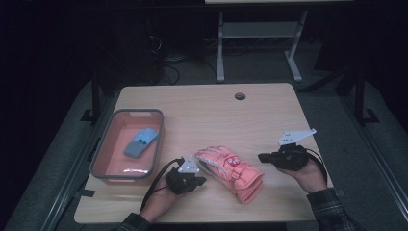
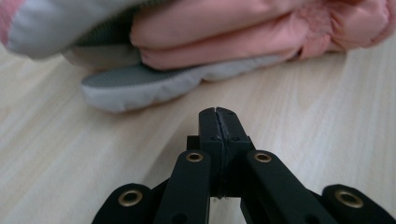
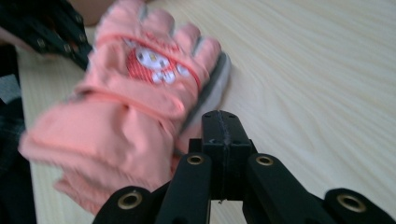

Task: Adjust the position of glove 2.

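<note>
Pink gloves (image 1: 234, 172) lie stacked on the wooden table (image 1: 207, 115), between our two grippers. We keep the left gripper (image 1: 201, 180) clenched on nothing just beside the fingertips, and the right gripper (image 1: 262, 157) likewise clenched empty near the cuffs.

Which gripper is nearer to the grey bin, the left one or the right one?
Left. The left gripper sits just right of the grey bin; the right gripper is beyond the pink gloves.

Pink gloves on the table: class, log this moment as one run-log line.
pink gloves: stacked on table | left hand-held gripper: shut, empty | right hand-held gripper: shut, empty
</note>
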`<state>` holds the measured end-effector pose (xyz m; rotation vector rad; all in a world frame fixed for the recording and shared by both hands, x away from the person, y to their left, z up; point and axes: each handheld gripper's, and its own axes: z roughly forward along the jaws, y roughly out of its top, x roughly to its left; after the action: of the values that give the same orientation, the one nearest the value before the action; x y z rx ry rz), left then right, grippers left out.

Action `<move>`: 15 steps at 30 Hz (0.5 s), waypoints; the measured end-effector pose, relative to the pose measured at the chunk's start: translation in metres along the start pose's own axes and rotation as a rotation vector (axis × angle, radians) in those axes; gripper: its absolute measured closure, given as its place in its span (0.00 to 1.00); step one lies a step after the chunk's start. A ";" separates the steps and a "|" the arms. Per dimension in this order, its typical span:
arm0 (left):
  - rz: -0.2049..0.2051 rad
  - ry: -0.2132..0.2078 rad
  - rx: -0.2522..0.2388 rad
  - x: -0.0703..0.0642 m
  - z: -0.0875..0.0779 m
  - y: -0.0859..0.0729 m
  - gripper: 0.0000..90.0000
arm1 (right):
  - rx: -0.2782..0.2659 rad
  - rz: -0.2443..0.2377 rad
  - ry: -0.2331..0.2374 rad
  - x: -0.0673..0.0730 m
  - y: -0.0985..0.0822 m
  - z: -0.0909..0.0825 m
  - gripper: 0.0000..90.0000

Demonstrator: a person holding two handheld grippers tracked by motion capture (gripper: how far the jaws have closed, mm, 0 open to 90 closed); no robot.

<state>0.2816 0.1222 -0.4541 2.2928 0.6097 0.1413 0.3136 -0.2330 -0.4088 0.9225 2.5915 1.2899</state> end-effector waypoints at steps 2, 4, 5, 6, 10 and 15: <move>0.007 -0.003 0.007 0.001 0.003 0.002 0.99 | 0.016 -0.006 0.001 -0.001 -0.007 0.001 1.00; 0.013 0.004 0.021 0.002 0.006 0.003 0.99 | 0.033 -0.005 0.000 -0.003 -0.016 0.004 1.00; 0.007 0.006 0.017 0.003 0.007 0.004 0.99 | 0.044 -0.001 0.003 -0.003 -0.019 0.006 1.00; 0.013 0.008 0.023 0.004 0.008 0.005 0.99 | 0.053 0.004 0.001 -0.003 -0.022 0.007 1.00; 0.012 0.016 0.028 0.007 0.013 0.010 0.99 | 0.090 0.020 0.012 -0.005 -0.034 0.014 1.00; 0.005 0.017 0.021 0.011 0.018 0.015 0.99 | 0.122 0.004 0.034 0.000 -0.042 0.018 1.00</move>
<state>0.3027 0.1064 -0.4577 2.3158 0.6169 0.1573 0.3006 -0.2394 -0.4520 0.9331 2.7215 1.1695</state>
